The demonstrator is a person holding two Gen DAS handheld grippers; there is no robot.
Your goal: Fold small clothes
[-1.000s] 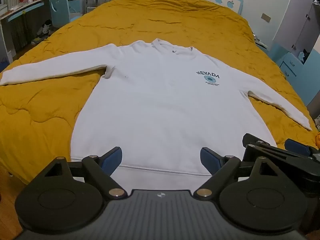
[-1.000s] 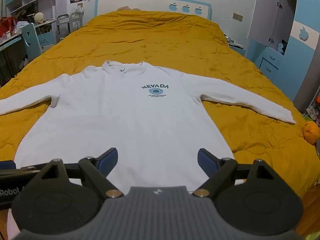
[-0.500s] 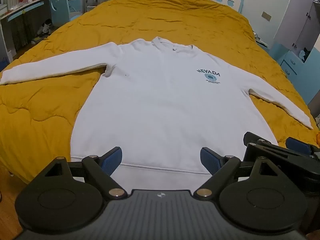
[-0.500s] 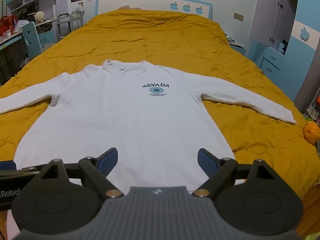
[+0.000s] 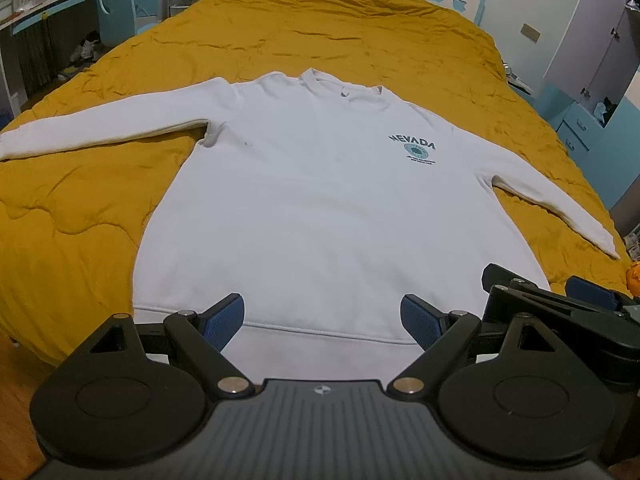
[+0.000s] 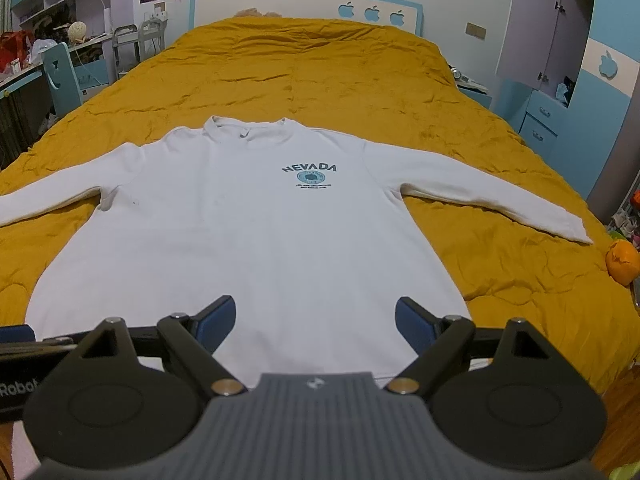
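A white long-sleeved sweatshirt (image 5: 320,208) (image 6: 248,240) with a teal "NEVADA" print lies flat, front up, on the yellow quilt, both sleeves spread sideways and its hem toward me. My left gripper (image 5: 323,320) hovers open just above the hem's middle, nothing between its blue pads. My right gripper (image 6: 315,322) is also open over the hem, further right, holding nothing. In the left wrist view the right gripper (image 5: 548,300) shows at the right edge; in the right wrist view part of the left gripper (image 6: 24,344) shows at the left edge.
The yellow quilt (image 6: 320,68) covers a wide bed with a blue headboard (image 6: 304,4). A desk and blue chair (image 6: 60,76) stand to the left, blue drawers (image 6: 540,120) to the right. An orange object (image 6: 622,260) lies by the bed's right edge. Wood floor shows at the near edge.
Both grippers have shifted only slightly; the view of the sweatshirt is nearly the same, and both stay open.
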